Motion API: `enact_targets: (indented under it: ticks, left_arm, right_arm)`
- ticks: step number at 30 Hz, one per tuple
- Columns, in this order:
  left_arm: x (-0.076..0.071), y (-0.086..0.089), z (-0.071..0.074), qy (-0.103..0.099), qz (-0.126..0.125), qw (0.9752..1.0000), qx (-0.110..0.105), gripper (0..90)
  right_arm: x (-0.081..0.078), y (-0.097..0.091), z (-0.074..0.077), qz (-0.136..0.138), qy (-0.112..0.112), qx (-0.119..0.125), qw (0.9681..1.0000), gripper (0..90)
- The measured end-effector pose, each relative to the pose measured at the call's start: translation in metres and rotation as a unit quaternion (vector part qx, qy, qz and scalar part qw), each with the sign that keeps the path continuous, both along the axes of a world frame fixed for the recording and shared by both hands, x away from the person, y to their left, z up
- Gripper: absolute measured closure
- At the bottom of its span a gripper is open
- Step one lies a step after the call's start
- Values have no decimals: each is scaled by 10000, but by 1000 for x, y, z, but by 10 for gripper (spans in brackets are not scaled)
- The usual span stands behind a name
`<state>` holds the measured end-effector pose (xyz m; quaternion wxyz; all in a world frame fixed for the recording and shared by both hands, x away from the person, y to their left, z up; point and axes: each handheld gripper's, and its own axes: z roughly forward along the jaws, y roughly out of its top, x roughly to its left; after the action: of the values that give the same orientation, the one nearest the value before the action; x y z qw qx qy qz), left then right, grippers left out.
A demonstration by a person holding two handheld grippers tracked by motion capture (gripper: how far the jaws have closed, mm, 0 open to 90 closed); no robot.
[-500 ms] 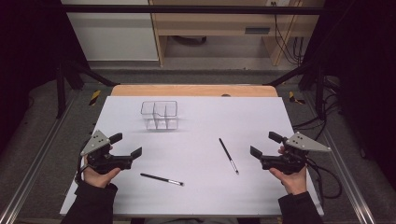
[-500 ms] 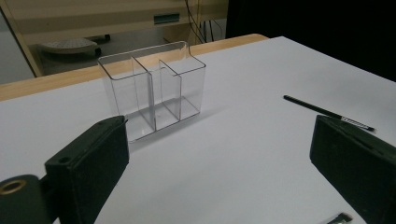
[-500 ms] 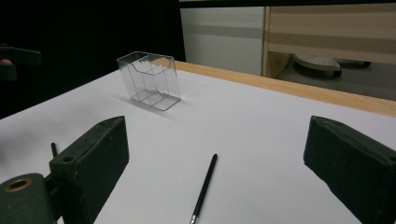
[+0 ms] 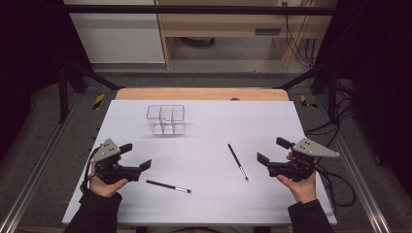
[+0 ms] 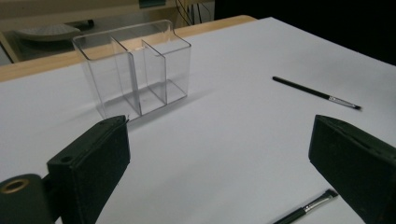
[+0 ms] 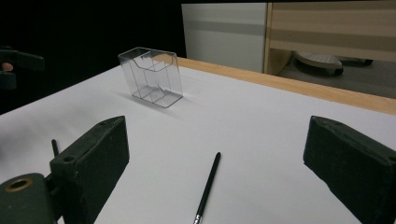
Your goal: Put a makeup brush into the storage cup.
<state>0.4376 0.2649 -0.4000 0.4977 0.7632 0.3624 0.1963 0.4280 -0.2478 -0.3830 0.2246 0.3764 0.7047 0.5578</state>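
Observation:
A clear plastic organizer (image 4: 166, 120) with several compartments stands empty at the back left of the white table top (image 4: 291, 116). Two thin black brushes lie flat: one (image 4: 168, 186) near the front left, the other (image 4: 238, 161) right of centre. My left gripper (image 4: 136, 156) hovers open just left of the near brush, and my right gripper (image 4: 273, 150) is open a little right of the other brush. In the left gripper view the organizer (image 5: 135, 70) stands ahead between the wide jaws. In the right gripper view a brush (image 6: 208, 186) lies between the jaws, untouched.
A wooden strip (image 4: 201, 93) borders the table's far edge, with cabinets and cables beyond. Metal rails (image 4: 29, 189) run along both sides. Cables (image 4: 340, 184) trail from the right gripper over the table's right edge.

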Motion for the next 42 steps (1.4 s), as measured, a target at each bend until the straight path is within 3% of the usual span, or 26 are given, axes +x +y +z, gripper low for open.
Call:
enact_targets:
  ticks: [8, 20, 24, 29, 31, 36, 39, 40, 42]
  left_arm:
    - [3, -12, -10, 353, -388, 9981, 330, 49]
    - [3, -23, -22, 607, -729, 9931, 689, 56]
    - [3, -30, -26, 686, -864, 9895, 936, 61]
    - [2, -35, -31, 757, -963, 9873, 1007, 71]
    - [2, -40, -35, 837, -1079, 9843, 1120, 76]
    - [2, -45, -39, 912, -1164, 9818, 1195, 104]
    - [0, -52, -45, 950, -1310, 9784, 1289, 145]
    - [0, -52, -45, 950, -1310, 9784, 1289, 156]
    - [0, -58, -50, 1021, -1425, 9738, 1447, 180]
  right_arm:
    - [1, 10, -3, 106, 75, -76, 9999, 71]
    - [3, 17, -7, 153, 152, -165, 9996, 70]
    - [3, 20, -8, 168, 192, -207, 9995, 69]
    - [3, 23, -8, 212, 179, -249, 9993, 69]
    - [3, 25, -9, 236, 191, -258, 9992, 68]
    - [3, 25, -10, 260, 221, -273, 9990, 68]
    - [3, 25, -9, 265, 201, -259, 9991, 69]
    - [3, 25, -9, 261, 198, -259, 9991, 69]
    - [3, 25, -9, 260, 205, -263, 9991, 69]
